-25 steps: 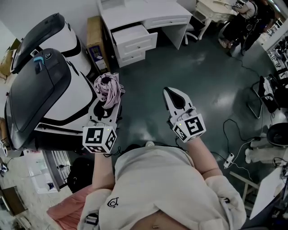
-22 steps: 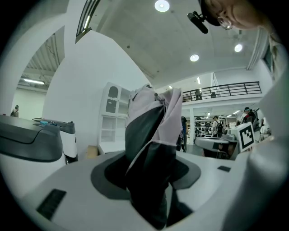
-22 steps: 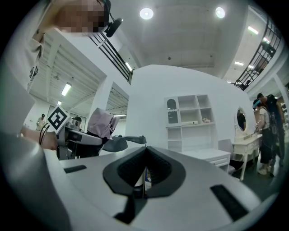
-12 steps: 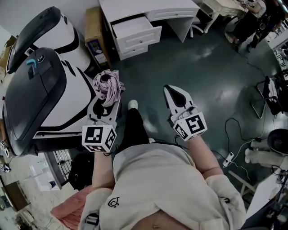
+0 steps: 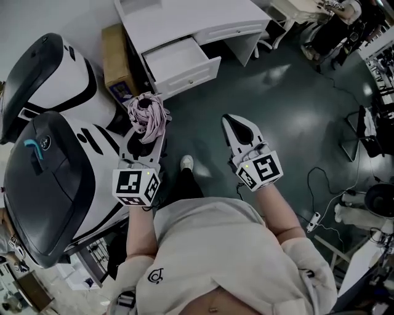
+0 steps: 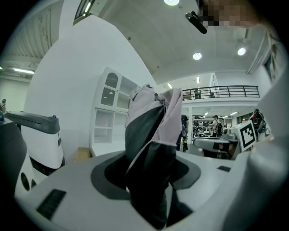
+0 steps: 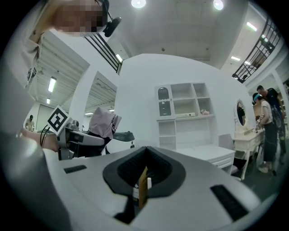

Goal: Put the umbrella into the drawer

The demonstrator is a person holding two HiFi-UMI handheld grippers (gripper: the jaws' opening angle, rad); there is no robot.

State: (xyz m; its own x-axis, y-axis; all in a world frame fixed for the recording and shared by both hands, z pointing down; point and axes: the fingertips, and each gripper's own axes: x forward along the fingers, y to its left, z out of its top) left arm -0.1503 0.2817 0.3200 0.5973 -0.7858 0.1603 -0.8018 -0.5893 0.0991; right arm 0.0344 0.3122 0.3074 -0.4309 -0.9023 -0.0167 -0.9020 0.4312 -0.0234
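Observation:
A folded pink and black umbrella (image 5: 148, 115) stands upright between the jaws of my left gripper (image 5: 145, 136), which is shut on it. In the left gripper view the umbrella (image 6: 151, 149) fills the middle, pinched low between the jaws. My right gripper (image 5: 236, 127) is held beside it at the same height, its jaws together with nothing in them. The white desk (image 5: 203, 15) stands ahead at the top of the head view. Its upper drawer (image 5: 178, 58) is pulled out and looks empty. The right gripper view shows the umbrella (image 7: 103, 122) at left and the desk (image 7: 216, 155) at right.
Two large white and black machines (image 5: 55, 178) stand close on my left. A cardboard box (image 5: 117, 52) leans beside the desk. Cables (image 5: 320, 184) and chair legs lie on the dark floor at right. People stand far back at the upper right (image 5: 335, 27).
The desk and open drawer have come nearer and shifted left in the head view as I walk forward. Both grippers keep the same pose, the umbrella still held.

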